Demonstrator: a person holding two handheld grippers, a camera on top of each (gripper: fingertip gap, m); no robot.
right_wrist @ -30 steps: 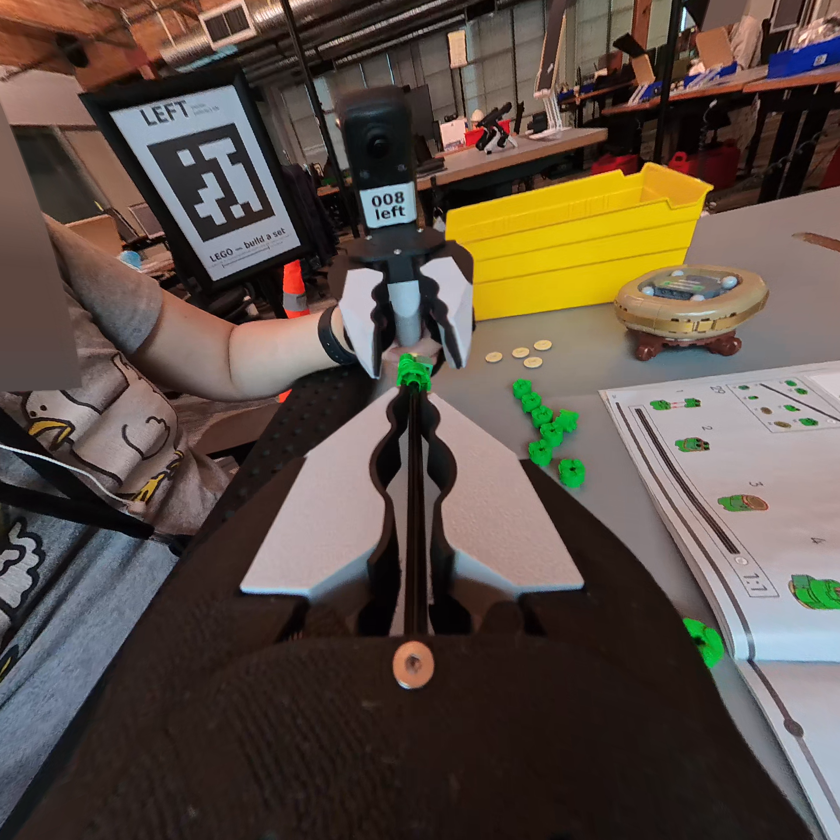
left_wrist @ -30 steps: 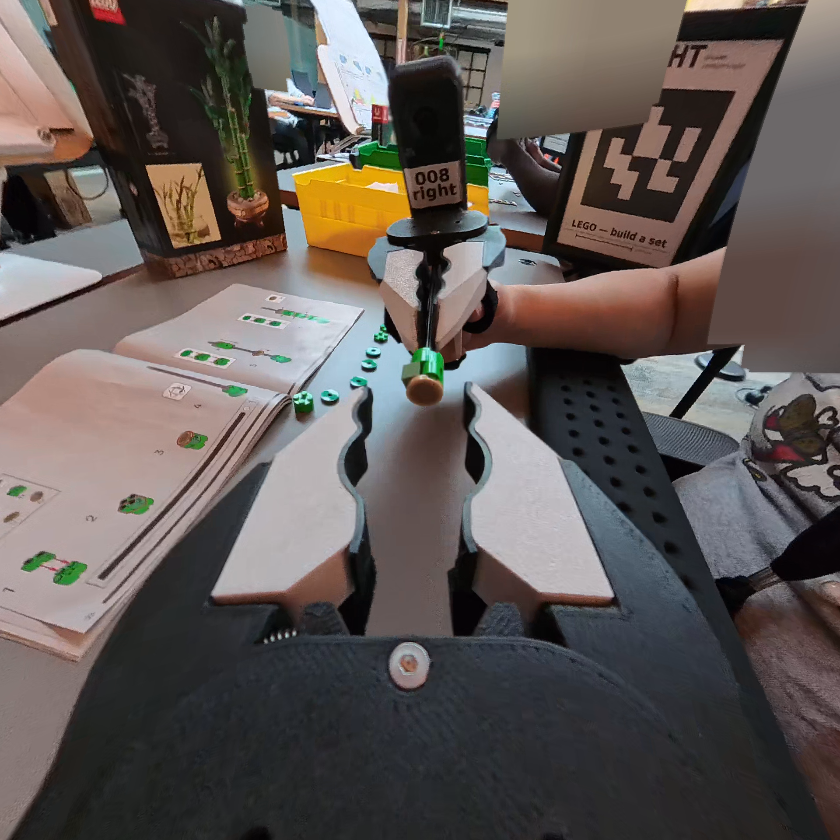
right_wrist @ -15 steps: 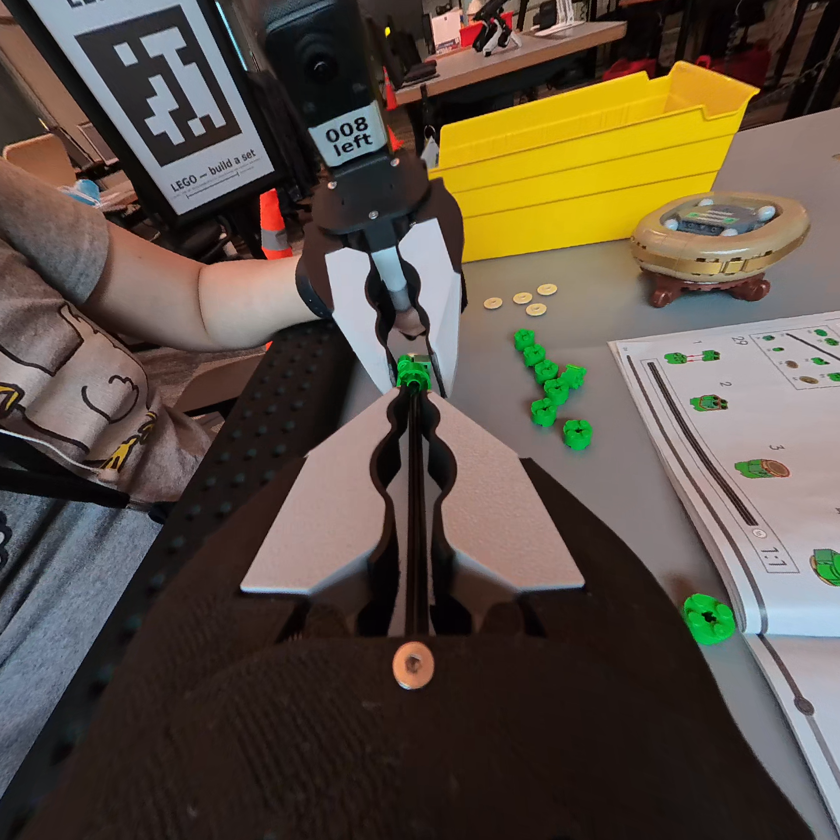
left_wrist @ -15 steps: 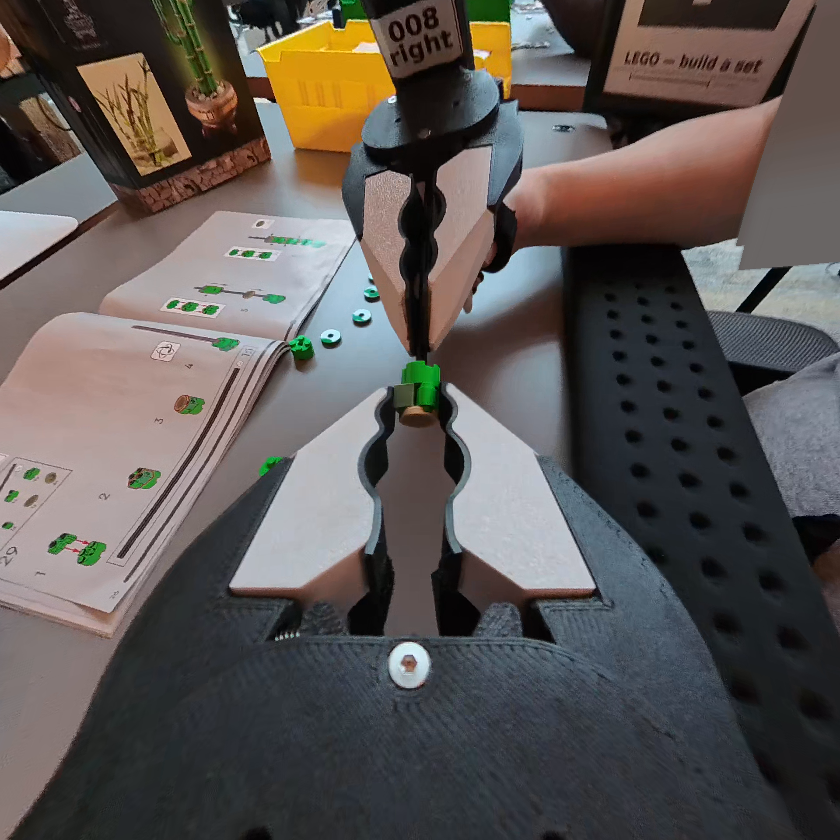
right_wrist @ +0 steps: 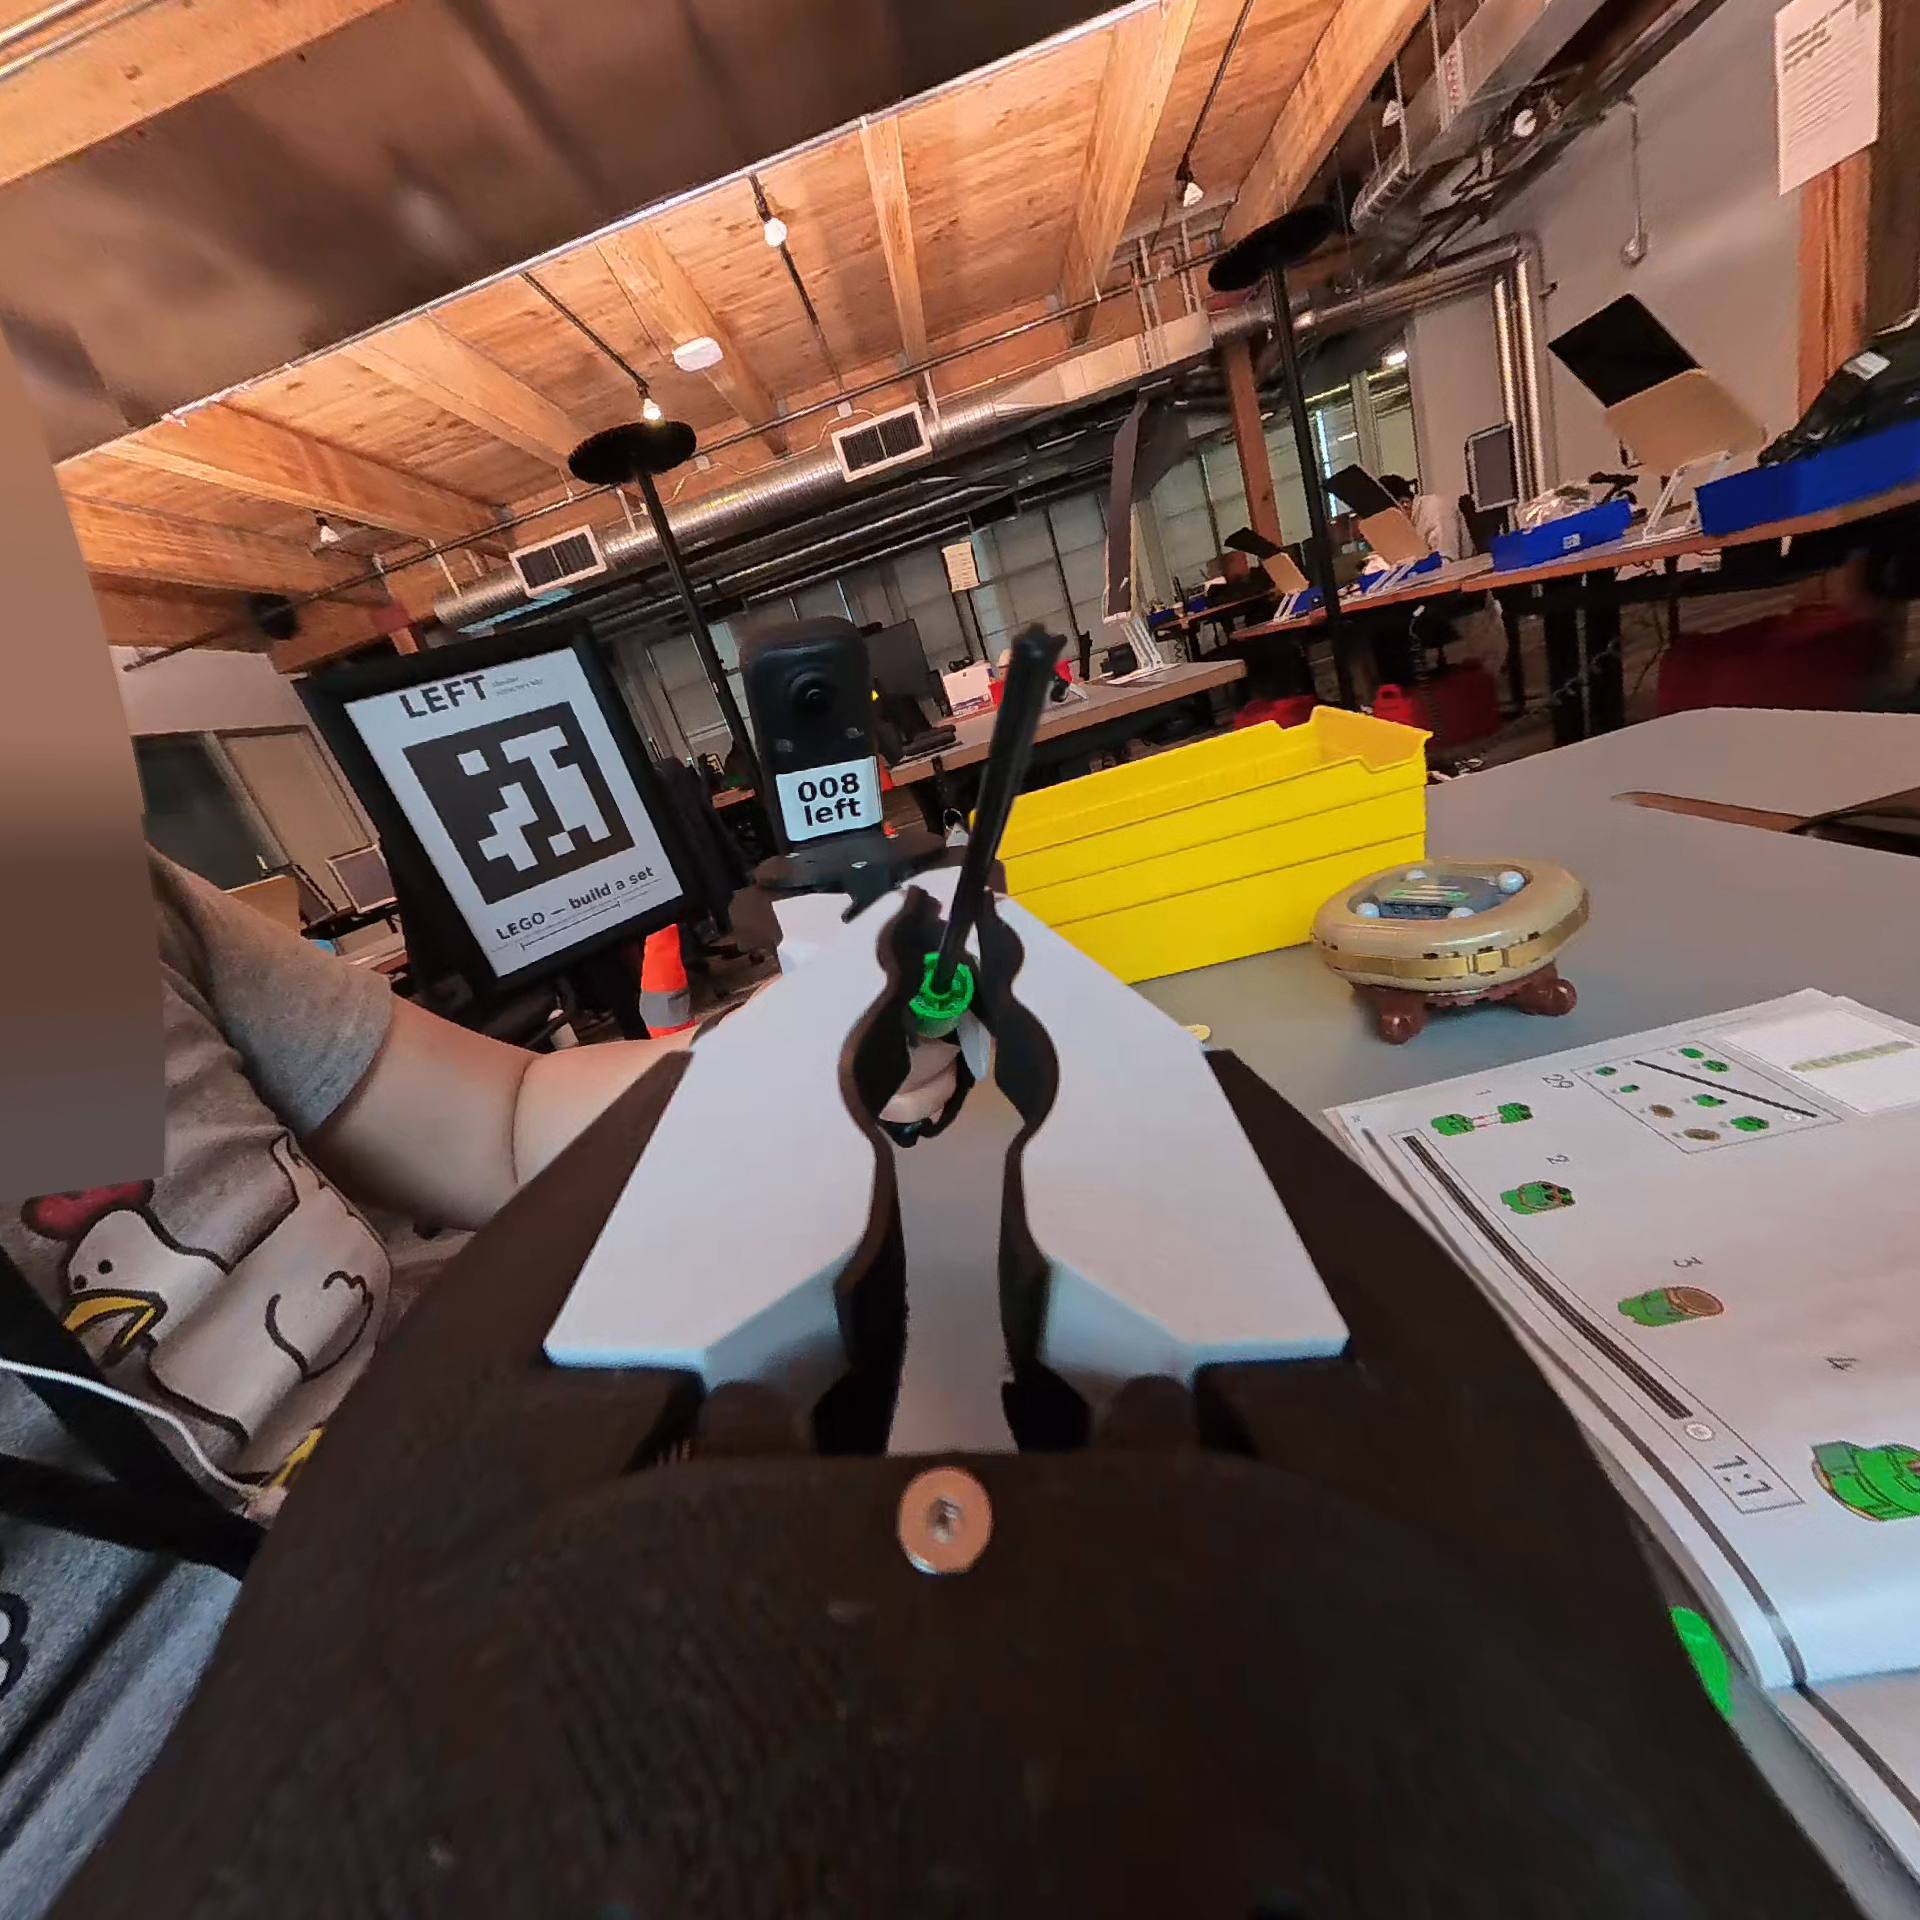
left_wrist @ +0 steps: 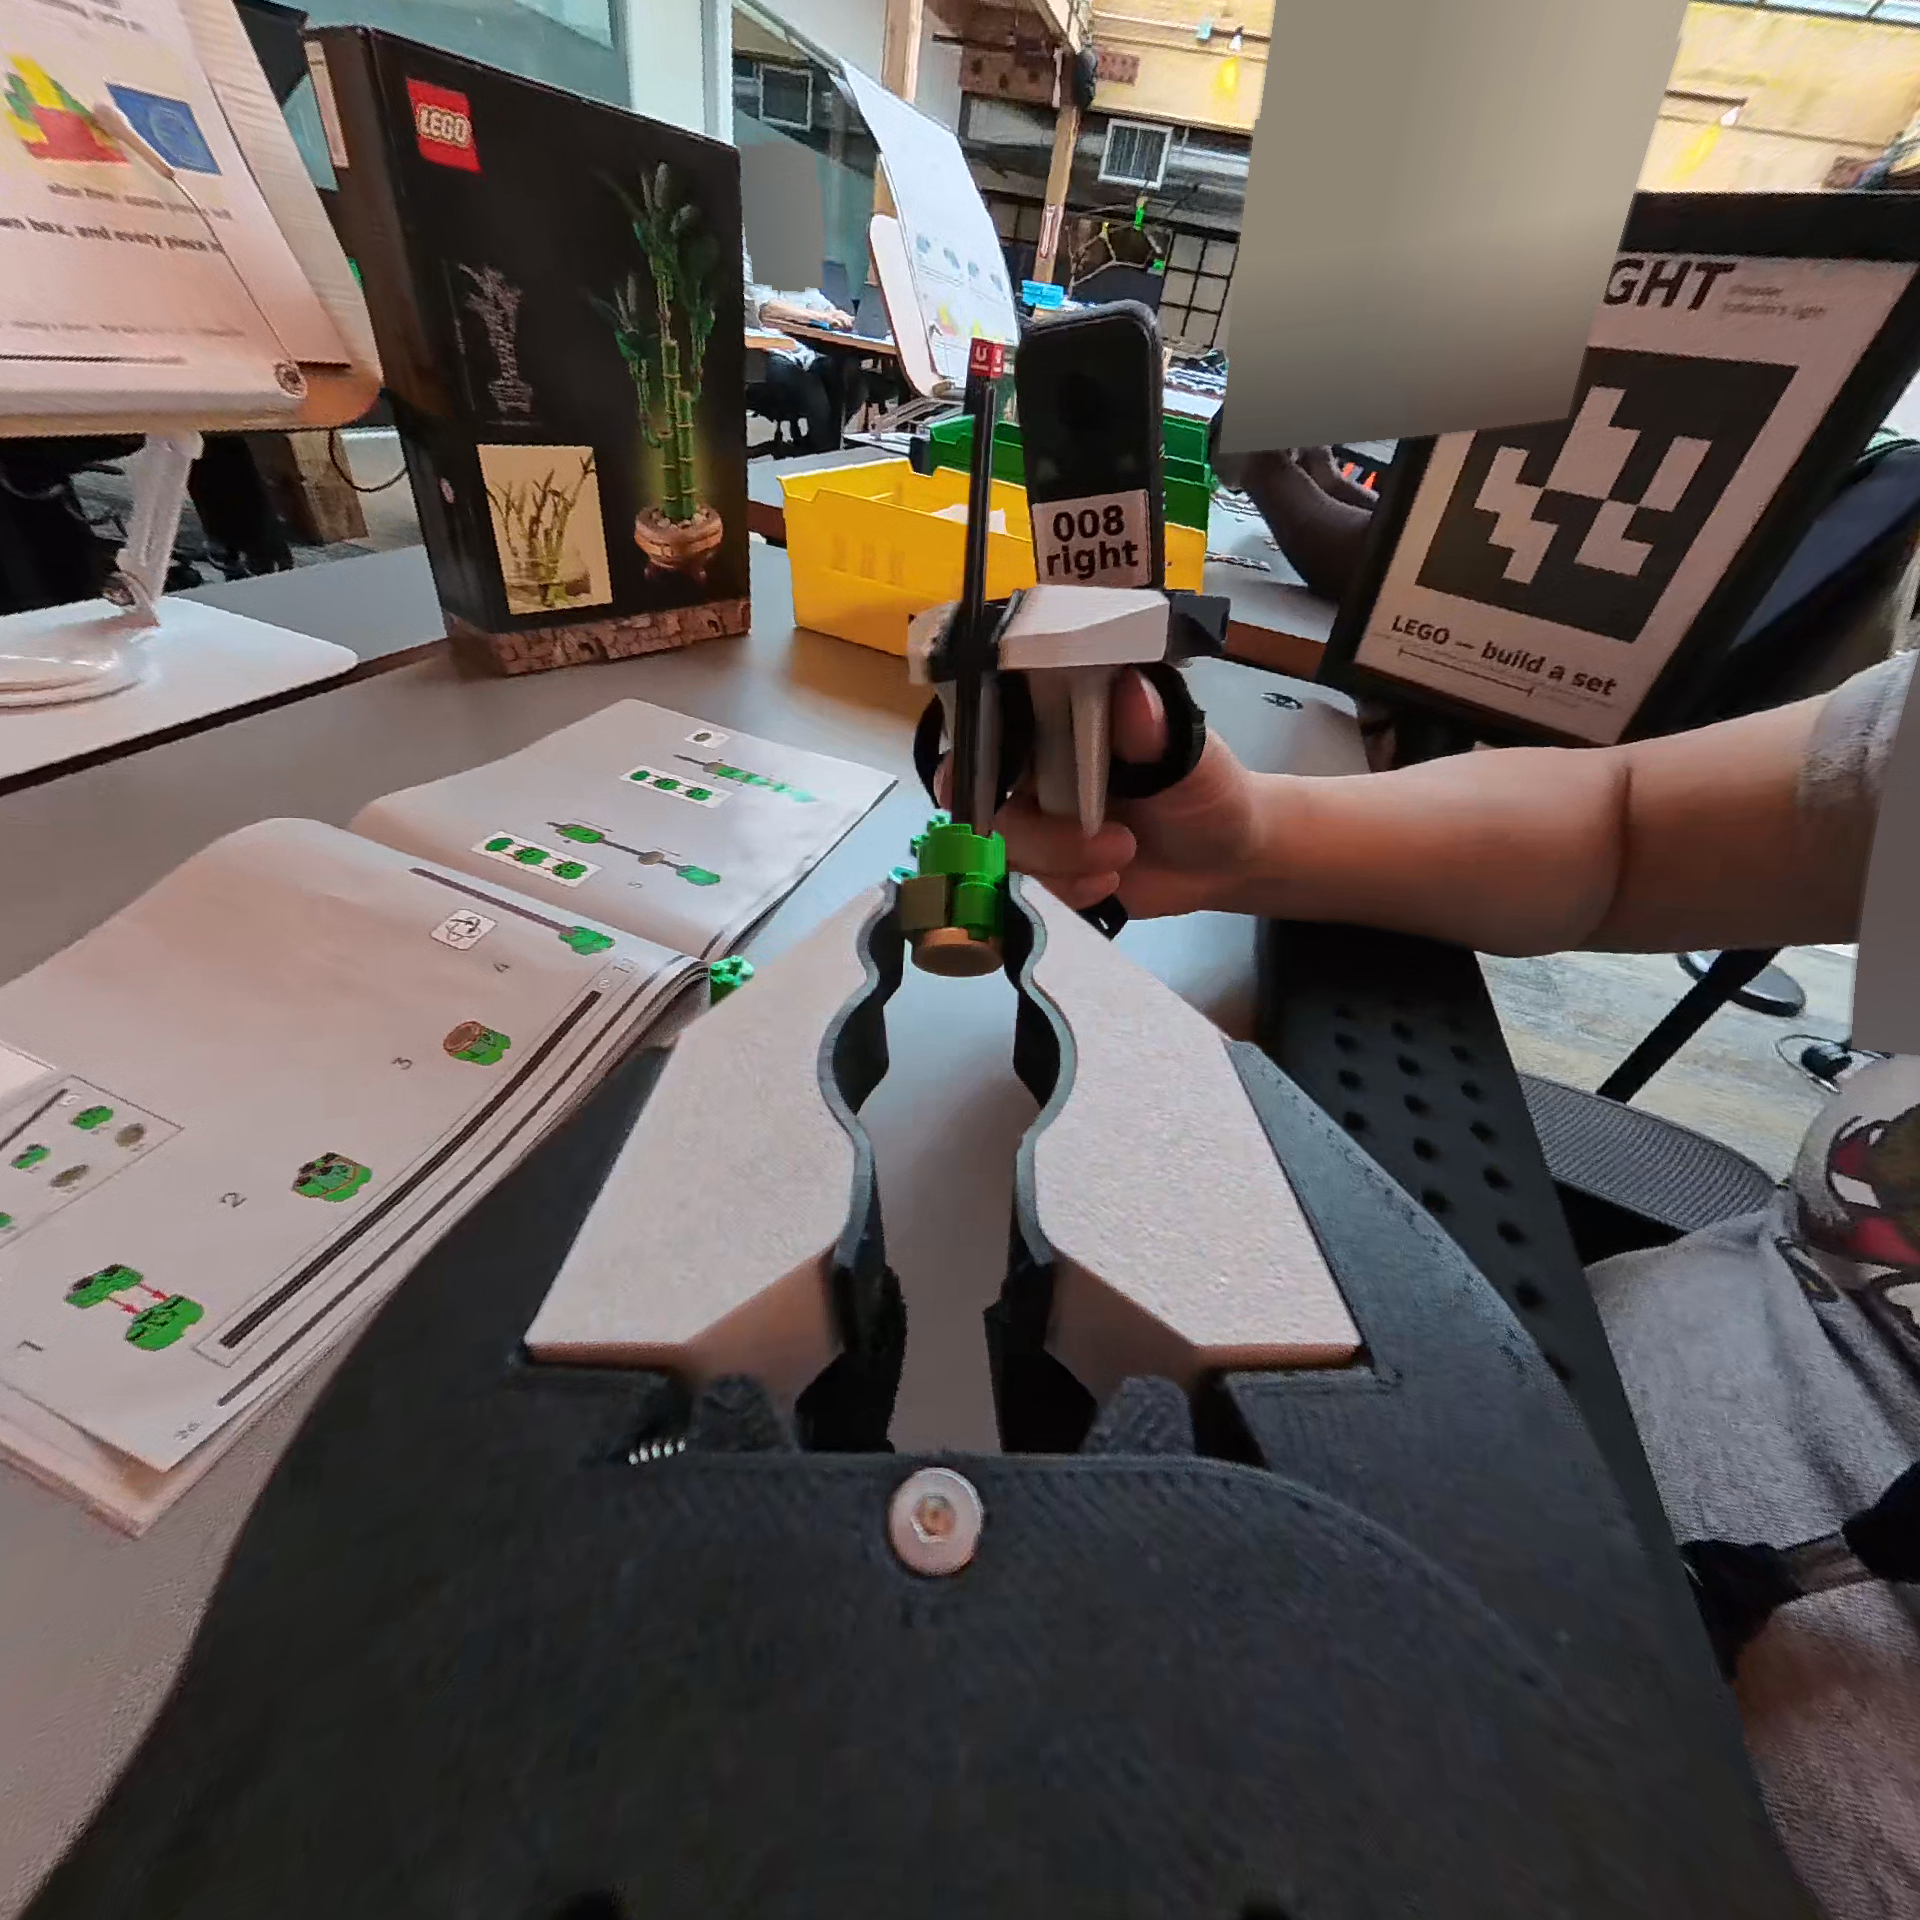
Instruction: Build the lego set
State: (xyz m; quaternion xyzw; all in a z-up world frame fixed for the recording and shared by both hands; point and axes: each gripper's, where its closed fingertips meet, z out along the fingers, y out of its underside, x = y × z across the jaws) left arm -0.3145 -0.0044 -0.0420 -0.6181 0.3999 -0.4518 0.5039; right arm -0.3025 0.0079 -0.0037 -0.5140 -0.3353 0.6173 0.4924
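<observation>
Two hand-held grippers meet over the grey table (left_wrist: pixel 644 675) midway through a bamboo-plant lego build. The left gripper (left_wrist: pixel 951 920) is clamped by its tips on a short stack of green round bricks (left_wrist: pixel 961 868) capped underneath by a tan round tile (left_wrist: pixel 951 951) and held clear of the table, while a long black axle (left_wrist: pixel 975 582) rises near upright out of the stack's top. The right gripper (right_wrist: pixel 956 899) stands narrowly parted, its tips on either side of the axle but apparently not pinching it. The step in hand looks like seating the stack at the foot of the axle, as drawn on the open instruction booklet (left_wrist: pixel 312 1039) lying to the left. To do it well, the left claw should keep its squeeze square on the green bricks so the stack cannot twist, and the right should close on the axle close above the stack, then press straight along the shaft; a grip high up or a sideways push would likely bend the thin rod or lever the bricks out of the tips. One loose green brick (left_wrist: pixel 730 977) lies just beside the booklet's edge, and the tan-and-brown pot base (right_wrist: pixel 1449 935) waits near the yellow bin (right_wrist: pixel 1216 831).
</observation>
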